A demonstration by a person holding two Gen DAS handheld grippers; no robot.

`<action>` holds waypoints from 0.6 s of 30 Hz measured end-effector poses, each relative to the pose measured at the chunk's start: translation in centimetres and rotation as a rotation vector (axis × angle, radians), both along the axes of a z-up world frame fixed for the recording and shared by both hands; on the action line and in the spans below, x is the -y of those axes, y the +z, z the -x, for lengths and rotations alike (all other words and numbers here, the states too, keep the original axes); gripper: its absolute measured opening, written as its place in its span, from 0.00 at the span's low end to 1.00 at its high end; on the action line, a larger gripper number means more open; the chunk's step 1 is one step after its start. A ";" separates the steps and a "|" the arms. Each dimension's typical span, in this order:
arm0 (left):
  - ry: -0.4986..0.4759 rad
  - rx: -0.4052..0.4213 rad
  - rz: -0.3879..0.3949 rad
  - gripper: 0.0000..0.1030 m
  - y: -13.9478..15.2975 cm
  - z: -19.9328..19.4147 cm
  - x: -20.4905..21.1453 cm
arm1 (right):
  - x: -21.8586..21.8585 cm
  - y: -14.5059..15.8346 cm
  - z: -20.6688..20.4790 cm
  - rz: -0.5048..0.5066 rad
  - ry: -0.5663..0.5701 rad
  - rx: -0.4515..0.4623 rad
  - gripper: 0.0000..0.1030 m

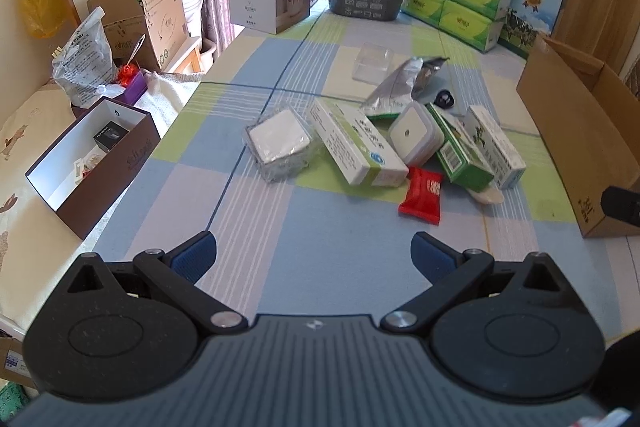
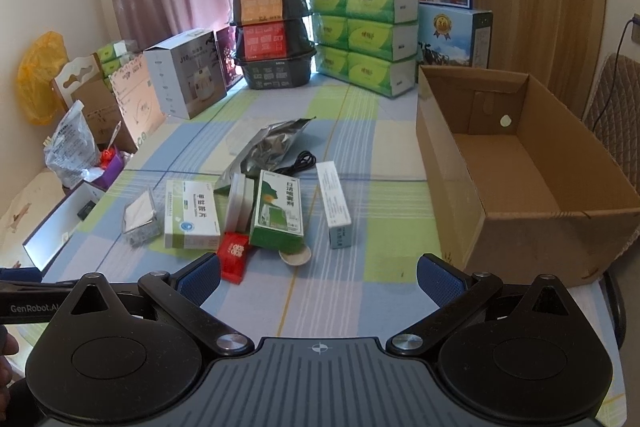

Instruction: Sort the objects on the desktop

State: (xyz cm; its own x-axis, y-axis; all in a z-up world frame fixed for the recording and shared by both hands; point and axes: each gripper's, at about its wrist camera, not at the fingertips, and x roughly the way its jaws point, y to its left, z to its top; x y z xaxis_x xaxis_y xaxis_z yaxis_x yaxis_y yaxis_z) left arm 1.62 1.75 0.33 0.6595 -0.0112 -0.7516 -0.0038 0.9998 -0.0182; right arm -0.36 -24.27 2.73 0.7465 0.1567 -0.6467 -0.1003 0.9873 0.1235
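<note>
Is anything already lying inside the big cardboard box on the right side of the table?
No. In the right wrist view the cardboard box shows only its bare brown floor and walls, with nothing resting inside.

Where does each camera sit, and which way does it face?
Left wrist: on the left gripper, jaws open, facing across the table to the brown box; the other gripper's edge shows at right.
Right wrist: on the right gripper, jaws open, facing the cardboard box.
Both views share the red packet.
</note>
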 end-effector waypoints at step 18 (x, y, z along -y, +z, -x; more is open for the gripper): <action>-0.156 -0.011 -0.021 0.96 -3.7 -5.1 3.0 | 0.1 -6.0 -5.1 0.060 0.099 0.016 0.97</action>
